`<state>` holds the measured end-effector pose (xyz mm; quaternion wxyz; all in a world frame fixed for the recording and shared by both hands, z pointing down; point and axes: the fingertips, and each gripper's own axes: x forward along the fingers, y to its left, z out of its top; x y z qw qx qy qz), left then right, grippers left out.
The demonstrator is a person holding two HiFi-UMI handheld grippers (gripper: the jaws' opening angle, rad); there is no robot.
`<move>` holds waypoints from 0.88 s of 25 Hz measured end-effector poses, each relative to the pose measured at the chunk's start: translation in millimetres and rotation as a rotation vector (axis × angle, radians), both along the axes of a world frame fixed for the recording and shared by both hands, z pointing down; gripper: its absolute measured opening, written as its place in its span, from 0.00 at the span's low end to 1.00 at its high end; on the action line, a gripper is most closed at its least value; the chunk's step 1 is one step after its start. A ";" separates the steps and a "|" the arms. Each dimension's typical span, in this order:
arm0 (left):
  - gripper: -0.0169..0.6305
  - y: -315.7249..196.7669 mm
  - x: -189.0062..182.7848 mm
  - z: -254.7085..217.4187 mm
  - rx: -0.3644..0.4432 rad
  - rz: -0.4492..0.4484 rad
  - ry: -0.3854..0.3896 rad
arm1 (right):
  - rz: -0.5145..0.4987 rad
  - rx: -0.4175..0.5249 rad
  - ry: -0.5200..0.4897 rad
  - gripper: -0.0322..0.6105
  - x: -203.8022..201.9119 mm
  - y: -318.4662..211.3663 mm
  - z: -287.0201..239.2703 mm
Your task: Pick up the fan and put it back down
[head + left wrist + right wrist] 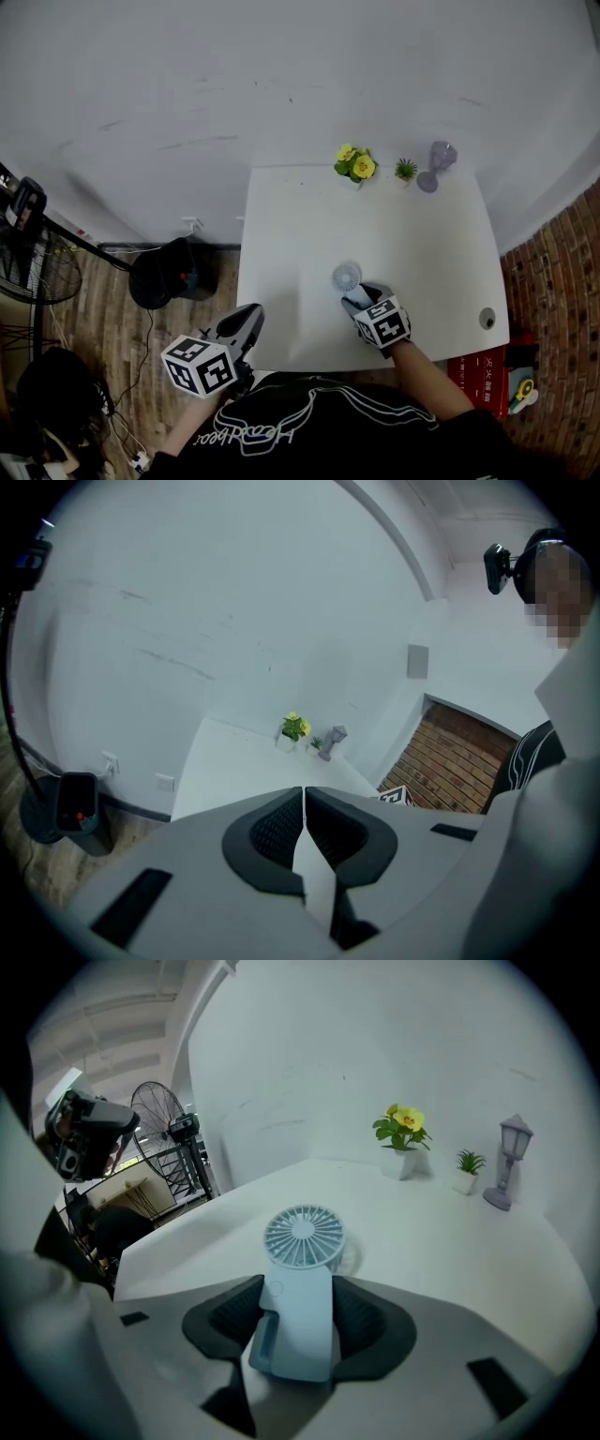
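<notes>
Inspector: Fan location?

Assessor: Handheld fan (300,1269) sits between the jaws of the right gripper (359,298). The pads press on both sides of its pale blue handle, with the jaws roughly half apart. The round head projects past the tips, low over the white table (422,234), near its middle. Contact with the tabletop cannot be confirmed.

Inspector: Long axis?

Assessor: It runs straight along the jaws, handle near, head far, tilted downward.

Inspector: Other claw?

Assessor: Left gripper (304,808) is closed on nothing. It sits off the table's near left corner, well apart from the fan. The right hand is the one placed to set it down.

Inspector: Clearance?

Assessor: Bare tabletop lies all round the head. Yellow flower pot (356,166), small green plant (406,170) and lamp ornament (435,165) stand along the far edge, well apart. The near edge lies just behind the gripper. In my judgement, release should come forward of that edge.
</notes>
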<state>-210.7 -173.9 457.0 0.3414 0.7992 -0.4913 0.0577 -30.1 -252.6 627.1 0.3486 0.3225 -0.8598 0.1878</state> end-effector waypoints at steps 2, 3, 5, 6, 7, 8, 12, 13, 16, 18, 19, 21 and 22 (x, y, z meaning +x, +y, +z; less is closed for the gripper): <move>0.08 2.1 0.7 -0.6 0.004 0.005 0.003 | 0.017 -0.002 -0.003 0.40 0.8 0.6 0.9; 0.08 3.5 0.9 -0.6 0.005 0.005 0.005 | 0.021 -0.003 -0.005 0.41 1.0 1.6 1.1; 0.08 6.3 0.8 -0.1 0.003 0.002 0.008 | 0.025 -0.006 -0.025 0.49 0.0 4.4 -0.9; 0.08 7.5 0.8 0.0 0.002 0.001 0.008 | 0.028 -0.008 -0.040 0.51 -0.6 5.6 -3.0; 0.08 8.7 1.0 -0.1 0.002 0.001 0.008 | 0.034 -0.008 -0.055 0.55 -0.5 6.4 -5.7; 0.08 10.1 1.8 -0.2 0.002 0.002 0.009 | 0.041 -0.005 -0.067 0.58 0.5 7.2 -8.9; 0.08 18.5 10.9 -1.6 0.003 0.014 0.015 | 0.036 0.030 -0.112 0.65 6.0 14.7 -29.4; 0.08 20.9 14.1 -2.4 0.003 0.020 0.018 | 0.016 0.044 -0.133 0.66 4.9 18.7 -38.5; 0.08 29.2 25.9 -5.4 0.006 0.037 0.034 | -0.052 0.109 -0.240 0.65 -2.6 35.3 -79.6; 0.08 36.0 36.1 -7.9 0.012 0.052 0.040 | -0.093 0.131 -0.330 0.59 -7.5 50.5 -109.8; 0.08 40.1 40.9 -9.1 0.016 0.058 0.043 | -0.112 0.137 -0.367 0.57 -9.3 58.8 -123.0; 0.08 48.8 48.6 -11.9 0.024 0.063 0.052 | -0.137 0.158 -0.424 0.46 -9.6 74.4 -145.7; 0.08 53.1 51.8 -13.6 0.029 0.064 0.056 | -0.141 0.171 -0.447 0.41 -8.0 81.3 -155.5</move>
